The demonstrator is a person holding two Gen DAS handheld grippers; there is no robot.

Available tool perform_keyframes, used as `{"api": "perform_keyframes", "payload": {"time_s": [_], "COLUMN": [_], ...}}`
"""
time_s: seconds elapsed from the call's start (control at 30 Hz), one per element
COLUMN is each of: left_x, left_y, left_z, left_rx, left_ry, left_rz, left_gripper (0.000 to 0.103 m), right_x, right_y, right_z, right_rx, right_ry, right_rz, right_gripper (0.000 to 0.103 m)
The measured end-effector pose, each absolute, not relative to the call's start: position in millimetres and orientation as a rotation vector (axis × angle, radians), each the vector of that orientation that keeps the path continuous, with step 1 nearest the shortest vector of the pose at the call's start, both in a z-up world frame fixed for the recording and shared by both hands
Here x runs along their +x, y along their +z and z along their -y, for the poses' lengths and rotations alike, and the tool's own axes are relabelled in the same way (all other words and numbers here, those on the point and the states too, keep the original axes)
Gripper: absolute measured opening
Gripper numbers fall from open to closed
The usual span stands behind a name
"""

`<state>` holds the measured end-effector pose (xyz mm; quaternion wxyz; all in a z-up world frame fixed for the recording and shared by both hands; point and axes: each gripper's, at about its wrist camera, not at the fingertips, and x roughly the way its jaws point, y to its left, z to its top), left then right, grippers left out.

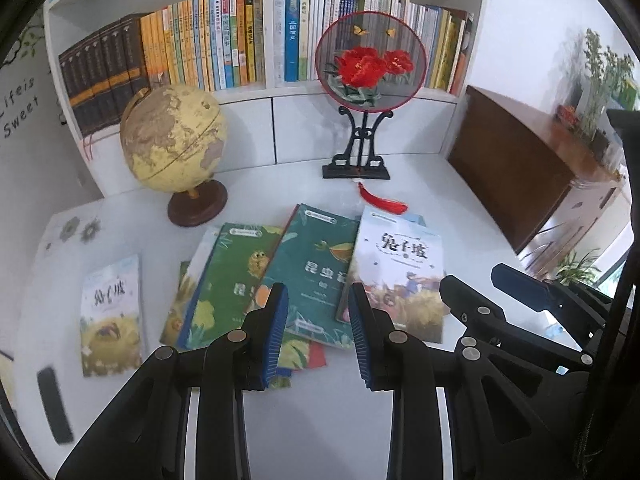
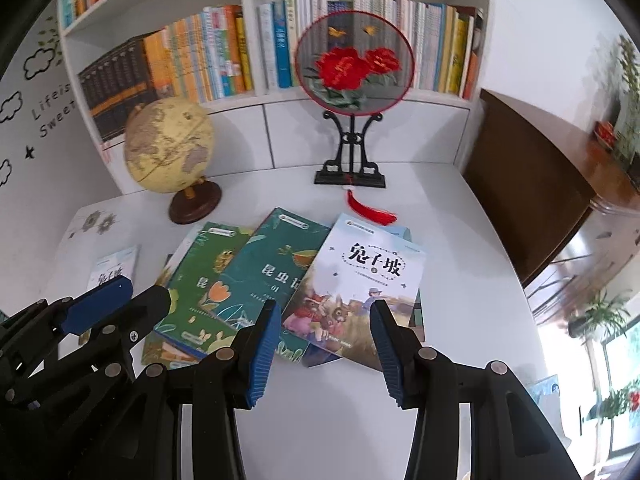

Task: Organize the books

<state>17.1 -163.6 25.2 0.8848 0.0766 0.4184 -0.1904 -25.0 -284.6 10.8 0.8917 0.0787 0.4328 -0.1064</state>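
Note:
Several picture books lie in a loose overlapping pile on the white desk [image 1: 312, 420]. A pale blue rabbit book [image 1: 400, 268] [image 2: 360, 280] lies on top at the right, a teal insect book [image 1: 316, 268] [image 2: 264, 268] in the middle, a green one [image 1: 228, 276] [image 2: 200, 280] at the left. A second pale book [image 1: 112, 312] [image 2: 114, 266] lies alone further left. My left gripper [image 1: 318, 320] is open and empty above the pile's near edge. My right gripper [image 2: 326, 336] is open and empty over the rabbit book's near edge.
A globe [image 1: 174, 140] stands at the back left and a round red-flower fan on a black stand [image 1: 370, 64] at the back middle, its red tassel [image 1: 384, 202] by the books. A filled bookshelf [image 1: 224, 44] rises behind. A brown cabinet [image 1: 516, 164] stands right. A black remote [image 1: 54, 404] lies near left.

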Motion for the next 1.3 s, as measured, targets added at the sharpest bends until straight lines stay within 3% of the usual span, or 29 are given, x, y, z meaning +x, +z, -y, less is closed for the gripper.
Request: {"api": "perform_keyframes", "payload": {"time_s": [0.3, 0.6, 0.97, 1.3], "left_x": [66, 95, 132, 151], "left_y": [-1, 30, -80, -158], "left_z": [154, 187, 210, 261], "left_rx": [0.135, 0.176, 0.08, 0.131], "left_ry": [-0.408, -0.46, -0.559, -0.594], "left_rz": [-0.935, -0.868, -1.111, -1.271], "left_gripper": [0.027, 0.03, 0.029, 0.03], "right_x": [26, 39, 40, 30], "right_y": [-9, -24, -90, -167], "right_z": [273, 309, 385, 445], "right_rx": [0.12, 0.17, 0.258, 0.575], "right_ry": [-0.241, -0.253, -0.184, -0.129], "right_rz": [-0.92, -0.915, -0.988, -1.036], "right_gripper": [0.045, 0.05, 0.051, 0.051]}}
